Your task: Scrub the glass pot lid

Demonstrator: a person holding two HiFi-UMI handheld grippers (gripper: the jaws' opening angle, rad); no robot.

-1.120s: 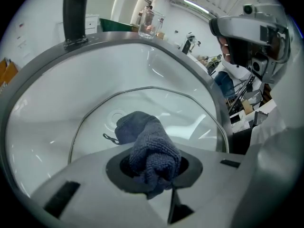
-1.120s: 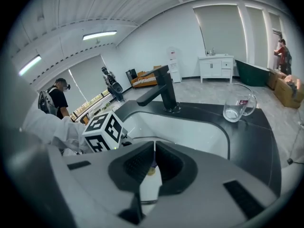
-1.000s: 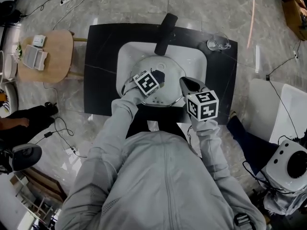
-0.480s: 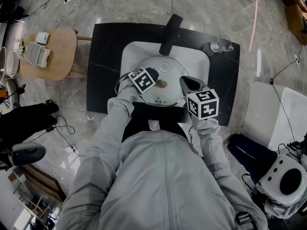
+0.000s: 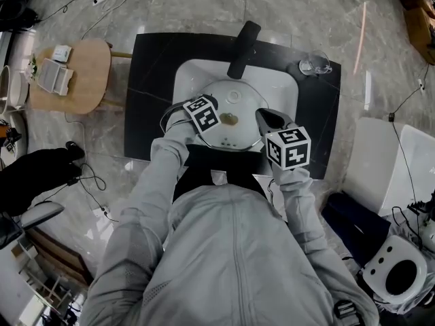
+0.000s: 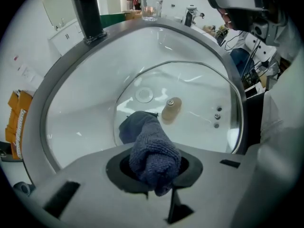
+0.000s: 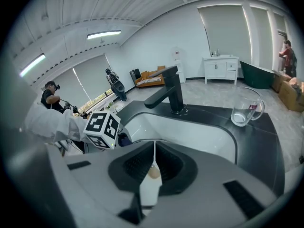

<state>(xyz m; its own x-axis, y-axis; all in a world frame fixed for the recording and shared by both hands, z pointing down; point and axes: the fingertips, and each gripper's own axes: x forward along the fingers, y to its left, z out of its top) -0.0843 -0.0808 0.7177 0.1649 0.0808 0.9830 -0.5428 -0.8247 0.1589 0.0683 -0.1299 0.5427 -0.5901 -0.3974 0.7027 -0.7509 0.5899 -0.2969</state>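
The glass pot lid (image 5: 239, 138) lies tilted in the white sink (image 5: 279, 81), its wooden knob (image 5: 229, 119) showing. In the left gripper view the lid (image 6: 202, 101) fills the basin and the knob (image 6: 171, 109) sits just beyond a dark blue cloth (image 6: 149, 146). My left gripper (image 6: 154, 167) is shut on that cloth, which rests on the lid's left part. My right gripper (image 5: 266, 121) is shut on the lid's near right rim. In the right gripper view the rim runs edge-on between its jaws (image 7: 153, 172).
A black faucet (image 5: 242, 46) stands at the back of the sink, set in a black counter (image 5: 146, 94). A glass mug (image 5: 312, 64) sits on the counter's back right corner. A small wooden table (image 5: 81, 73) with boxes stands to the left.
My left gripper and the cloth slid left off the lid's centre, uncovering the wooden knob. The right gripper has kept its hold on the rim.
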